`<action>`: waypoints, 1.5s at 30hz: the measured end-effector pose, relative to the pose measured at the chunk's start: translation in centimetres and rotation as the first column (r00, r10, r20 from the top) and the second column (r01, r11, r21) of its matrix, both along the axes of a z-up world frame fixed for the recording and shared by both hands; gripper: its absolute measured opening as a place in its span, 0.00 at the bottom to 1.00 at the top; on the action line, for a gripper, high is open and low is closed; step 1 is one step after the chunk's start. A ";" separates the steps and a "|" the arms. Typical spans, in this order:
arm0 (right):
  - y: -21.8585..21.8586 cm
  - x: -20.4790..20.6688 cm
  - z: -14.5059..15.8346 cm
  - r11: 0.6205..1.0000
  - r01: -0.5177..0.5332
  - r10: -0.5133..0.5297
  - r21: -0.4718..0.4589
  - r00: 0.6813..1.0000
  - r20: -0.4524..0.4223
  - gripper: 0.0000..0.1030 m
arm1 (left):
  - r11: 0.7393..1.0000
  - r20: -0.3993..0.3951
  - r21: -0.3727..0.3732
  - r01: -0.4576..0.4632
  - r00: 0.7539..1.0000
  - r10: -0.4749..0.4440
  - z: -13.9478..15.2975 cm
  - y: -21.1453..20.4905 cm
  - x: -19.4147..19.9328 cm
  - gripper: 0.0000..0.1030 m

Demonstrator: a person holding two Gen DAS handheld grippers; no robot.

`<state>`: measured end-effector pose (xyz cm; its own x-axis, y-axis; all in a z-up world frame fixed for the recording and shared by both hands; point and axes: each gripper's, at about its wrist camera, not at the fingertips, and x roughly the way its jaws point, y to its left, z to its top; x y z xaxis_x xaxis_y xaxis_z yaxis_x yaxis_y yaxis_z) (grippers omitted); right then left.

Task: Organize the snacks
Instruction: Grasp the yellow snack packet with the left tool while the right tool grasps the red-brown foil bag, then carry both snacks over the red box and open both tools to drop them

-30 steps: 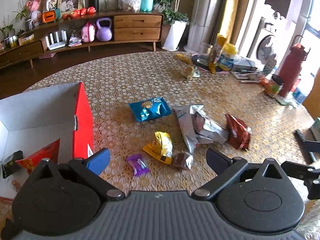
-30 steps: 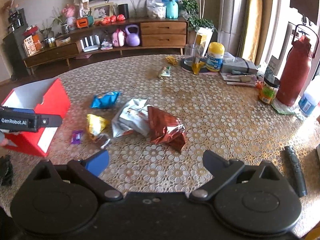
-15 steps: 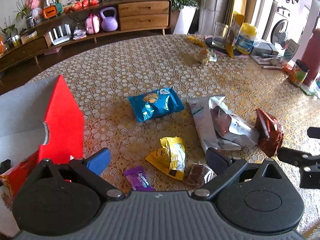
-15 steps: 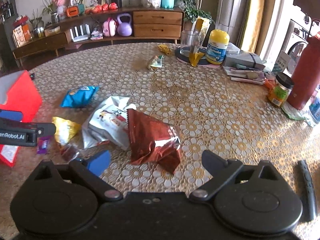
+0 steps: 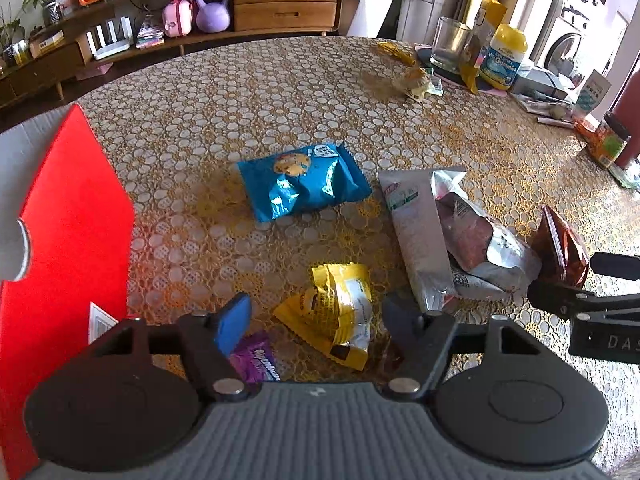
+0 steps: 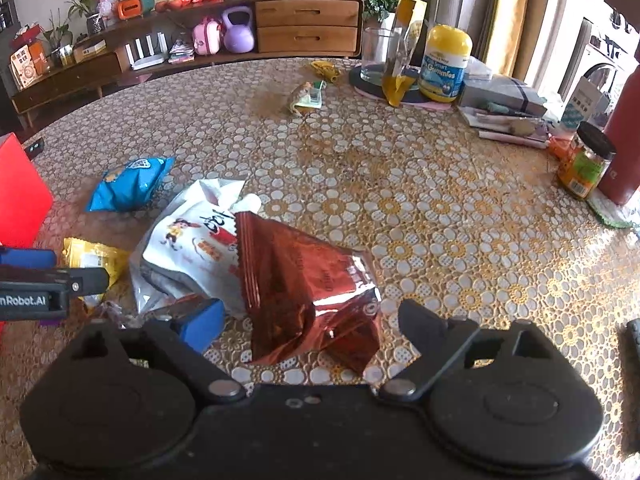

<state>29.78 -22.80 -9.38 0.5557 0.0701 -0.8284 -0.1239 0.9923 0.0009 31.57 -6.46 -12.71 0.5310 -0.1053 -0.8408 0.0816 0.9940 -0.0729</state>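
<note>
Several snack packets lie on the patterned table [image 5: 224,92]. My left gripper [image 5: 316,320] hangs low over a yellow packet [image 5: 340,308]; its jaws are closing with the packet between them, and the pads do not touch it. A purple packet [image 5: 258,362] lies by the blue pad. My right gripper [image 6: 308,324] is closing around a red-brown foil bag [image 6: 308,280], with the pads still apart from it. A white bag [image 6: 192,240] and a blue cookie packet [image 5: 300,184] lie beyond. The red box [image 5: 68,240] stands at the left.
At the table's far right stand a glass [image 6: 376,56], a yellow-lidded gummies jar [image 6: 444,64], a stack of books [image 6: 504,108], a small jar [image 6: 586,164] and a red bottle [image 6: 624,136]. A dark remote [image 6: 634,340] lies at the right edge. A wooden sideboard [image 6: 304,24] lines the wall.
Both grippers have come down and forward toward the snacks. The left jaws have narrowed a lot around the yellow packet. The right jaws have narrowed slightly over the red-brown bag.
</note>
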 end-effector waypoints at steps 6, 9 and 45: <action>0.1 -0.3 -0.1 1.000 -0.008 0.008 -0.020 1.000 0.009 0.70 | 1.000 -0.007 -0.023 0.017 1.000 -0.018 -0.4 -0.2 -0.1 0.40; -0.3 -0.5 0.1 1.000 -0.003 0.003 -0.023 1.000 0.015 0.59 | 1.000 0.002 -0.022 0.013 1.000 -0.013 -0.2 -0.3 -0.2 0.33; 3.1 -13.4 10.4 0.985 -0.105 0.093 0.135 0.992 0.087 0.50 | 0.988 0.084 -0.153 0.024 0.996 -0.011 9.0 4.4 -12.4 0.29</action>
